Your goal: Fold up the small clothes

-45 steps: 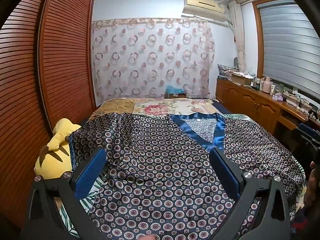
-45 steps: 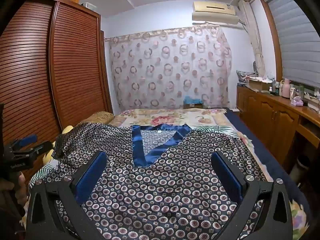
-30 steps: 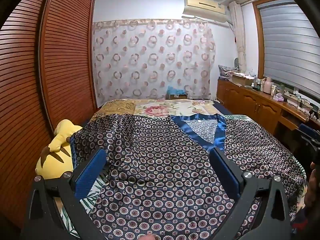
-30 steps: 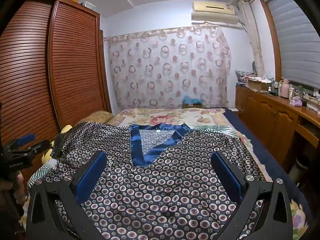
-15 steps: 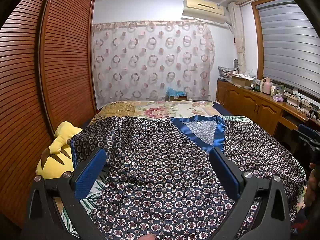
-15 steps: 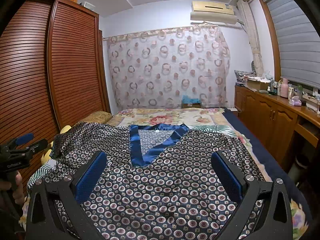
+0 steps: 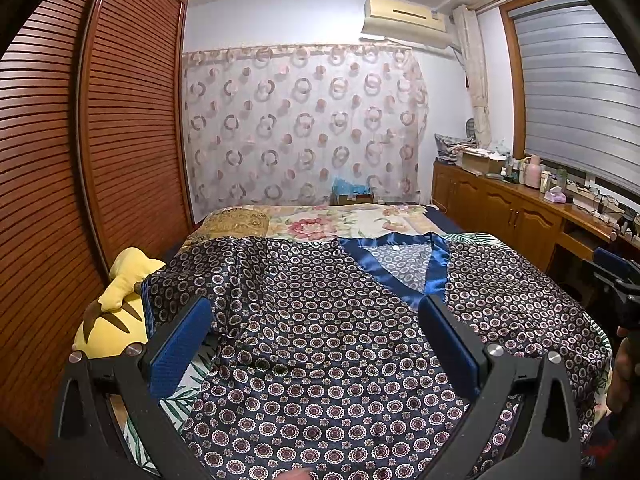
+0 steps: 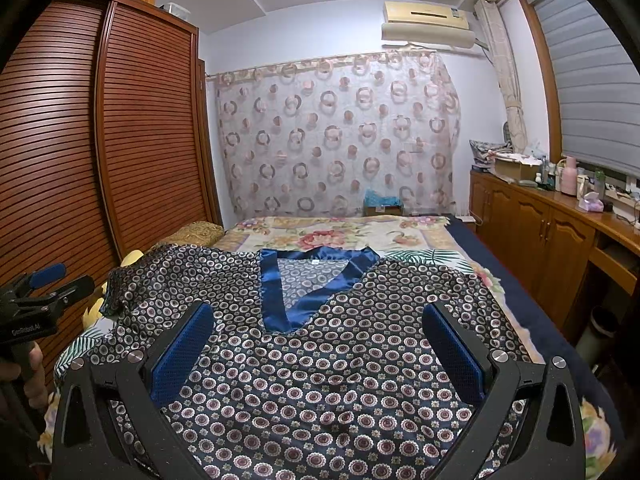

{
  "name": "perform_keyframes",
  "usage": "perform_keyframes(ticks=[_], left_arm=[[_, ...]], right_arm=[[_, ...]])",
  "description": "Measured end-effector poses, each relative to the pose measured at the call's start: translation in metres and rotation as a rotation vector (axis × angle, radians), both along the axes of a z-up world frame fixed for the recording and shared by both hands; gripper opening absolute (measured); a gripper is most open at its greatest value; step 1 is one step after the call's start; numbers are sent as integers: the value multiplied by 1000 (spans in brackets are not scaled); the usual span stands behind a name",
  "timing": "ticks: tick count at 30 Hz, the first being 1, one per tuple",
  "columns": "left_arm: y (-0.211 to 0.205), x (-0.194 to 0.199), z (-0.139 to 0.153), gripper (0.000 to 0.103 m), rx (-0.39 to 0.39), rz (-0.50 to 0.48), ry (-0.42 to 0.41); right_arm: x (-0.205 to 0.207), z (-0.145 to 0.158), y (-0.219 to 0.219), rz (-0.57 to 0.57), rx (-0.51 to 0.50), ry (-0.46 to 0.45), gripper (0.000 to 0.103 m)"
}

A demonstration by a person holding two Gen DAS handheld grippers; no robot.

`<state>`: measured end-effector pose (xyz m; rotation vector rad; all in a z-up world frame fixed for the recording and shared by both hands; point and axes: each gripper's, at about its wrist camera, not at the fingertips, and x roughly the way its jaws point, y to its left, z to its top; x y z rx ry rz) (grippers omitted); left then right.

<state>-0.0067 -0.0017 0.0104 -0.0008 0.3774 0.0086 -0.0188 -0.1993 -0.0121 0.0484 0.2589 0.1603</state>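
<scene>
A dark navy satin top (image 7: 320,320) (image 8: 340,360) printed with small rings lies spread flat, front up, on the bed. Its blue V-neck trim (image 7: 396,264) (image 8: 304,280) points toward me. My left gripper (image 7: 314,332) hovers open above the top's left half, nothing between its blue pads. My right gripper (image 8: 318,340) hangs open over the middle of the top, just below the neckline. The left gripper also shows at the left edge of the right wrist view (image 8: 44,284), held by a hand.
A yellow plush toy (image 7: 116,312) lies at the bed's left edge beside the slatted wooden wardrobe (image 7: 80,160). A floral bedspread (image 8: 340,236) covers the far half of the bed. A wooden cabinet (image 8: 560,240) with bottles runs along the right wall.
Both grippers have risen or tilted slightly, so the top sits a little lower in view. The garment has not moved and both grippers stay open.
</scene>
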Motion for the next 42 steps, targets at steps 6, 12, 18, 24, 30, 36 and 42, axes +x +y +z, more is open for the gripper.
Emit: perform_keyframes(ticks=[6, 12, 18, 24, 30, 36, 42], left_arm=[[-1, -1, 1, 103, -1, -2, -1], [-2, -1, 1, 103, 1, -1, -1], [-2, -1, 1, 103, 2, -1, -1], [-2, -1, 1, 103, 2, -1, -2], [-2, -1, 1, 103, 3, -1, -2], [-2, -1, 1, 103, 3, -2, -3], [-3, -2, 3, 103, 3, -2, -5]], right_arm=[[0, 0, 0, -2, 2, 0, 103], [0, 1, 0, -1, 2, 1, 103], [0, 0, 0, -1, 1, 0, 103], [0, 0, 0, -1, 2, 0, 103], [0, 0, 0, -2, 2, 0, 103], [0, 0, 0, -1, 2, -1, 103], [0, 0, 0, -1, 1, -2, 103]])
